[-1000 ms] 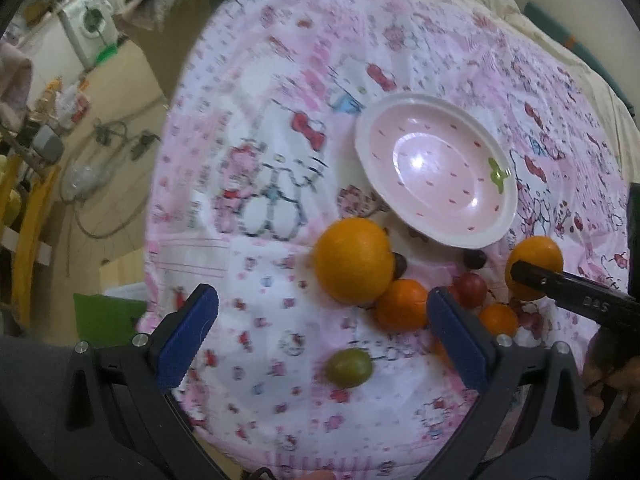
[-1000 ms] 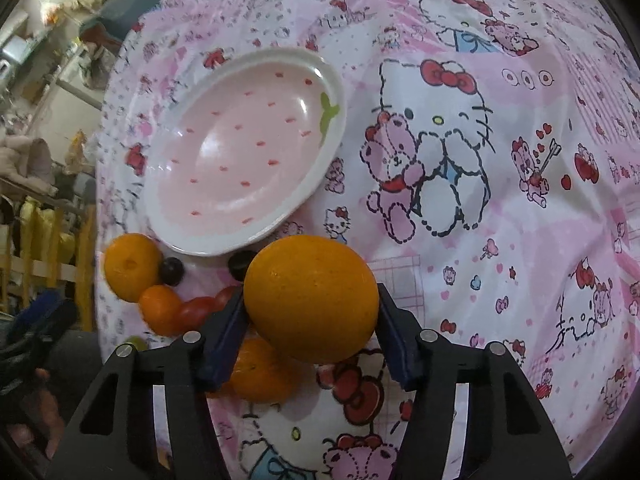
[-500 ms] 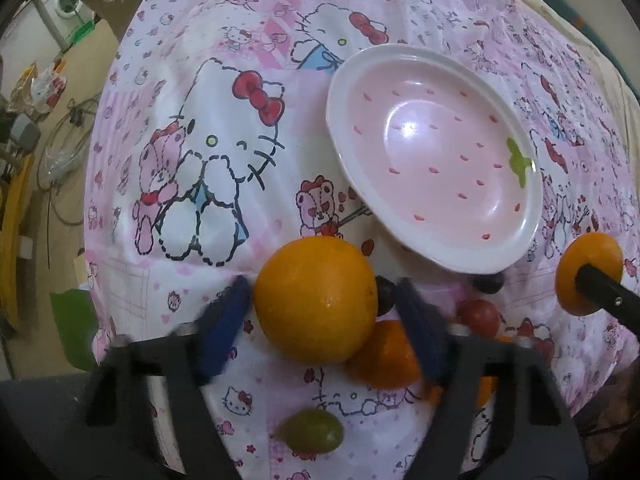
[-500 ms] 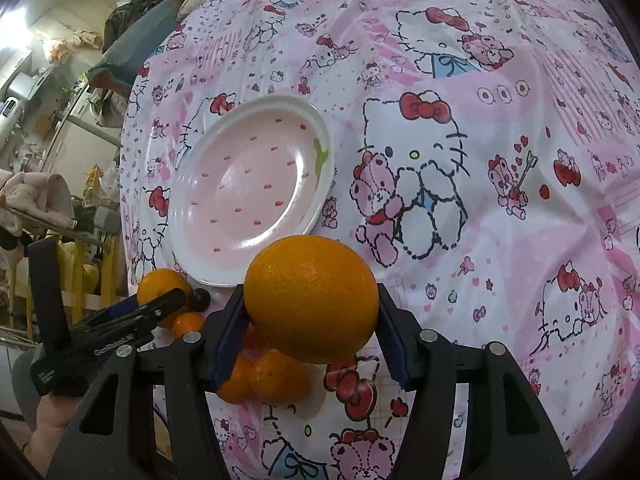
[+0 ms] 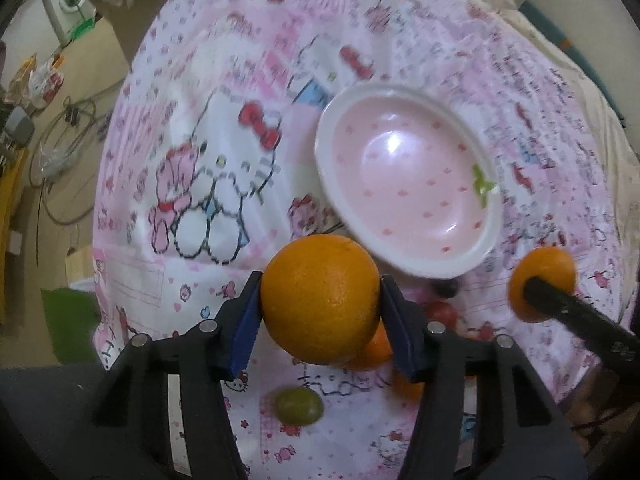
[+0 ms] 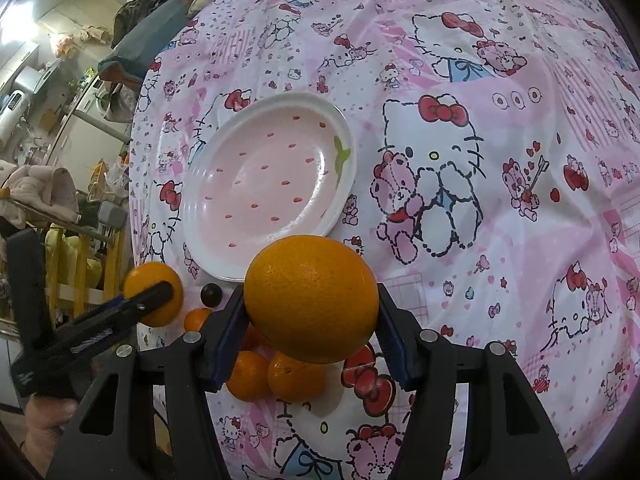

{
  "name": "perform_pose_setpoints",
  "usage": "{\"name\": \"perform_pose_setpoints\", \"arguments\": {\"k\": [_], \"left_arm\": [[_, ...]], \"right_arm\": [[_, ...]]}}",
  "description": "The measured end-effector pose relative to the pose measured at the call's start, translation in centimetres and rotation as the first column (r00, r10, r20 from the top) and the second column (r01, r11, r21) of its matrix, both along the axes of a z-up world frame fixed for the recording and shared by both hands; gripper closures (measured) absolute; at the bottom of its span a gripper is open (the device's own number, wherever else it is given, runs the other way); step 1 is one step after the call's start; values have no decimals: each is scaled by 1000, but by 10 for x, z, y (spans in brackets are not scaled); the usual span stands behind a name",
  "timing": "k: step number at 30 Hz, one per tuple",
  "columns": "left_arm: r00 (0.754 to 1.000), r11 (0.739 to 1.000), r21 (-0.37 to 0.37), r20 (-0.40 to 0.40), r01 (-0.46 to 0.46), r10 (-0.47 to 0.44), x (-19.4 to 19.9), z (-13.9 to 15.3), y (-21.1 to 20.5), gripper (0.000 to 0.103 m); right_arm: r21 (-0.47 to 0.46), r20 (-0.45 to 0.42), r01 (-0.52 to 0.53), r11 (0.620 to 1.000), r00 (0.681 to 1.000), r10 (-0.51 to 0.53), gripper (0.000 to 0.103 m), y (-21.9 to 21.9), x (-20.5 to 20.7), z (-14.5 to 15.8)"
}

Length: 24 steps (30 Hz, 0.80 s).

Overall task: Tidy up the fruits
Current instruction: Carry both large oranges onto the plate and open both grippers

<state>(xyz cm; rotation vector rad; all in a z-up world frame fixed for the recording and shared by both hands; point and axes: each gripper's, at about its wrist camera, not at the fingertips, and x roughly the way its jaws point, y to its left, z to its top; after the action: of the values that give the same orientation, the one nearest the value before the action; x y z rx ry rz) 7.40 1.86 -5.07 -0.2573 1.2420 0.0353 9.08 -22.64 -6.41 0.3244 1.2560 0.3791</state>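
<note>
1. My left tongs point(image 5: 320, 312) are now clamped on a big round orange point(image 5: 320, 300), blue pads pinching its two sides. A second ago they stood spread wide over the pile with nothing between them; half a second ago they were just sliding in around this fruit.
2. My right tongs point(image 6: 311, 312) go on gripping their own large round orange point(image 6: 311, 299), same hold as a second ago, but carried higher: the cloth has dropped away beneath it.
3. So both fruits are up off the pink cartoon-print tablecloth point(image 6: 500, 80), one in each hand.
4. The shallow pink plate with red flecks and a white rim point(image 6: 208, 248) lies just beyond both oranges, with no fruit in it.
5. On the cloth below: small tangerines point(image 6: 280, 376) bunched together, a dark grape point(image 6: 211, 294), a green grape point(image 5: 298, 406) nearest my left tongs.
6. What that means, as I read it: two pickups done, nothing sorted yet. Next comes carrying both oranges forward over the rim and setting them down without knocking them together.
</note>
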Motion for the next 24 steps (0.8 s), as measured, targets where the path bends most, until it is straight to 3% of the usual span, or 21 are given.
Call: {"name": "perform_pose_setpoints", "arguments": {"k": [11,24], "left_arm": [[993,995,53,78,82,-86,46,47,-3,51],[997,998,34,53,55,-57,87,24,12,51]], "right_arm": [[7,52,-27,1000,998,27,41,8,39,20],[48,-23,-101,994,994,102,41,46,131,-30]]}}
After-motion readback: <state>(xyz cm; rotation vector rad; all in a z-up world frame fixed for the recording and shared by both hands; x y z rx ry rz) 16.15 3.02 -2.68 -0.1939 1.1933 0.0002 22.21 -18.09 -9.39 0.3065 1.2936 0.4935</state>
